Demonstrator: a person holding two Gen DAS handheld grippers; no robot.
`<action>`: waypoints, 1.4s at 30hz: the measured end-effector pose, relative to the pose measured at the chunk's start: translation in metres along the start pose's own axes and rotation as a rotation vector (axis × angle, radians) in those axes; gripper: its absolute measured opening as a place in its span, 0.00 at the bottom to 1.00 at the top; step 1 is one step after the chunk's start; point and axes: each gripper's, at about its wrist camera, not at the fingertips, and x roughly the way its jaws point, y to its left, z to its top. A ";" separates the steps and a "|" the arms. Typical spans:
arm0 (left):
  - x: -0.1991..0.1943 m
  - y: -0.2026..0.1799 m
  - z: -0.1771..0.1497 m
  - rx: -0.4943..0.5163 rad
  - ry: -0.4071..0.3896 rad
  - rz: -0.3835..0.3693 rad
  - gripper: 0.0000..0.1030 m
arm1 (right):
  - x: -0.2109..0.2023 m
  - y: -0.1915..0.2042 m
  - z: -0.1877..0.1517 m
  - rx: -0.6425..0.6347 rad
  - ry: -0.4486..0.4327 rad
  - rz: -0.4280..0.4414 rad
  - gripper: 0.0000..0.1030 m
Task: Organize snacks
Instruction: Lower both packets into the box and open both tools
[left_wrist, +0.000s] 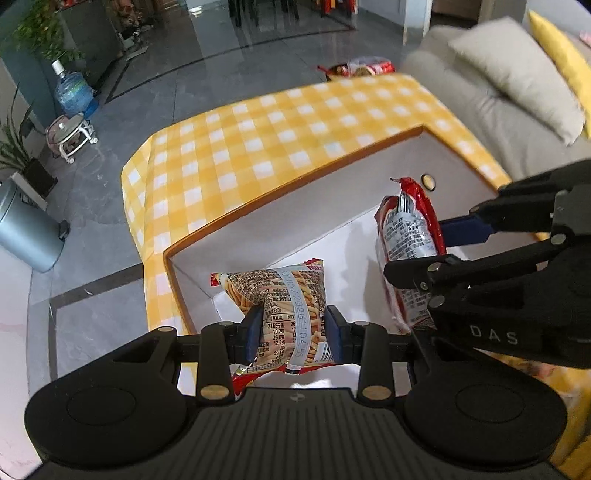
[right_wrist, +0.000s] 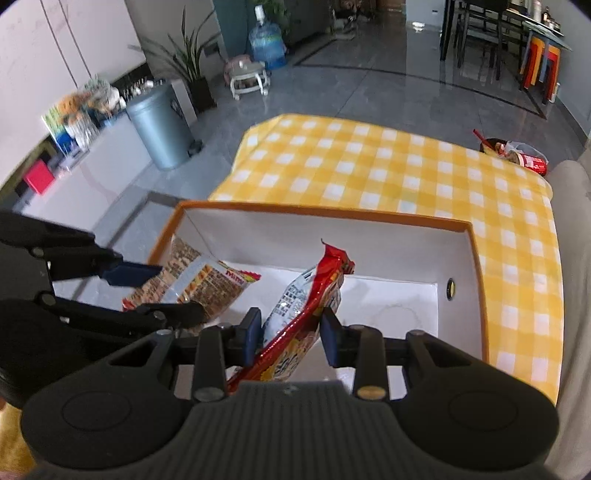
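Note:
My left gripper (left_wrist: 293, 332) is shut on a snack bag printed with biscuit sticks (left_wrist: 280, 295), held over the near left part of an open white box with an orange rim (left_wrist: 295, 184). My right gripper (right_wrist: 290, 338) is shut on a red and silver snack pack (right_wrist: 306, 302), held over the middle of the same box (right_wrist: 369, 216). In the left wrist view the right gripper (left_wrist: 443, 243) comes in from the right with the red pack (left_wrist: 406, 229) hanging upright. In the right wrist view the left gripper (right_wrist: 162, 288) reaches in from the left with the stick bag (right_wrist: 199, 280).
The box stands on a table under a yellow checked cloth (left_wrist: 295, 122). More red snack packs (left_wrist: 362, 68) lie past the table's far edge. A grey sofa with a cushion (left_wrist: 517, 85) is at the right; a metal bin (right_wrist: 159, 125) and water jug (right_wrist: 267, 42) stand on the floor.

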 end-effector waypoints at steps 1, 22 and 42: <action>0.004 0.000 0.001 0.009 0.008 0.003 0.39 | 0.005 0.000 0.000 -0.008 0.007 -0.006 0.31; 0.058 0.003 0.008 0.052 0.135 0.058 0.41 | 0.065 -0.017 0.014 0.072 0.081 0.136 0.31; 0.007 -0.002 0.000 0.004 0.022 0.060 0.66 | 0.025 -0.009 0.013 0.095 0.066 0.006 0.56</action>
